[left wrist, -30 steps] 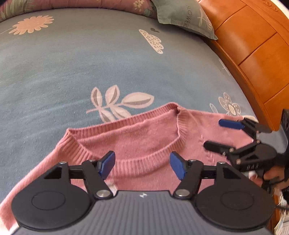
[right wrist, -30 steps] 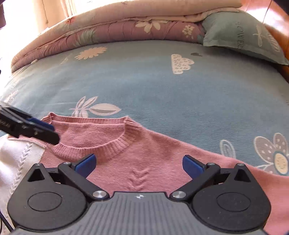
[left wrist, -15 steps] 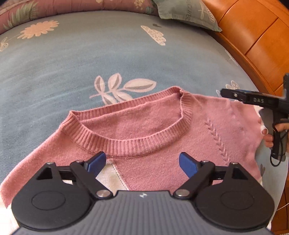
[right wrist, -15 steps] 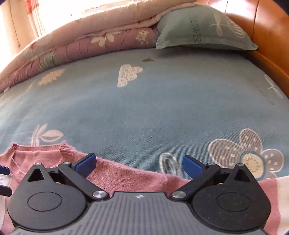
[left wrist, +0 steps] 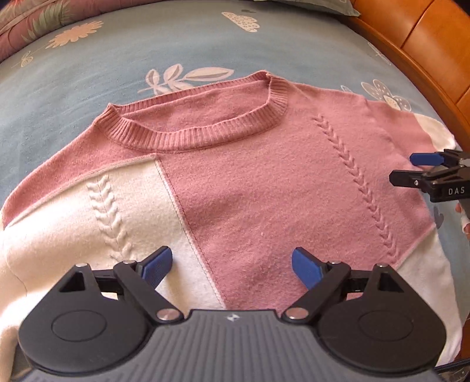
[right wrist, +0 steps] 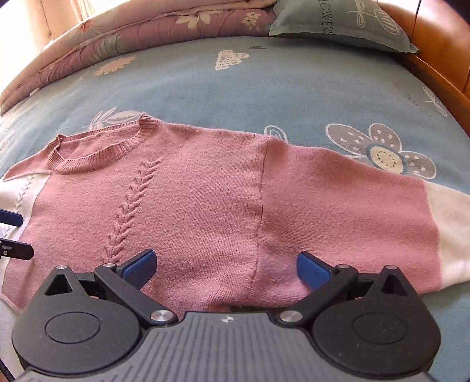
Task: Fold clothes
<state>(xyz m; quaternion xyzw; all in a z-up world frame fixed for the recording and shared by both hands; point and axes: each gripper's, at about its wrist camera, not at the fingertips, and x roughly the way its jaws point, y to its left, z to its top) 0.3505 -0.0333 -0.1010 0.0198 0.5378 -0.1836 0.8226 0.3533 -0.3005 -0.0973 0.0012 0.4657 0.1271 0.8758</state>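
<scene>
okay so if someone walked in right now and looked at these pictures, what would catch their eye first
A pink and cream sweater lies spread flat, front up, across the blue flowered bedsheet, collar toward the pillow. Both grippers hang open above it, the left gripper over the chest and the right gripper near the sleeve seam.

Home bedroom: bed w/ floral sheet, pillow, quilt, wood headboard.

Sweater flat on the bed, front side up, ribbed crew collar pointing toward the pillow end. Pink knit with cream panels at one chest side and the sleeve ends, braided cable lines down the front. One sleeve spread straight out sideways. Unfolded.
</scene>
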